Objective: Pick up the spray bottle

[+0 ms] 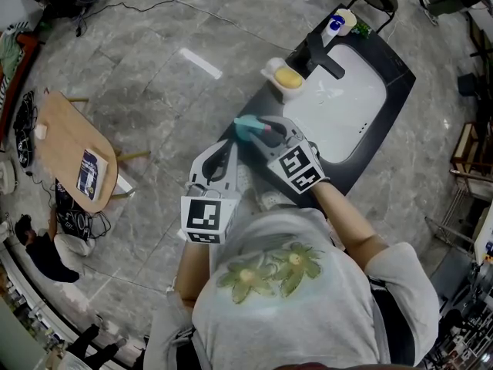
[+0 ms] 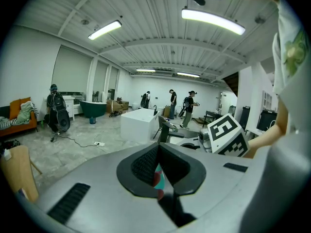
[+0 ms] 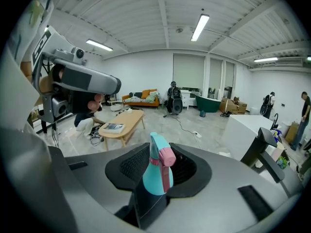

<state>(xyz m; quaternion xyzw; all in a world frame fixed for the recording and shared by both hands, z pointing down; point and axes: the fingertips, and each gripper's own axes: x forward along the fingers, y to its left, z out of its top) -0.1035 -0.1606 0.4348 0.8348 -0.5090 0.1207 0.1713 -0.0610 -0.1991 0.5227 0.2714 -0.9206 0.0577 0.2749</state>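
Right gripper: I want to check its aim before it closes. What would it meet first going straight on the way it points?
The spray bottle: it stands upright between the right gripper's open jaws, likely apart from the pads, so it comes first.

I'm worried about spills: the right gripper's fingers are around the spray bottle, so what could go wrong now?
The spray bottle stands near the edge of the black counter; a nudge from the right gripper might tip it off. The fingers flank its pink trigger, so closing could spray.
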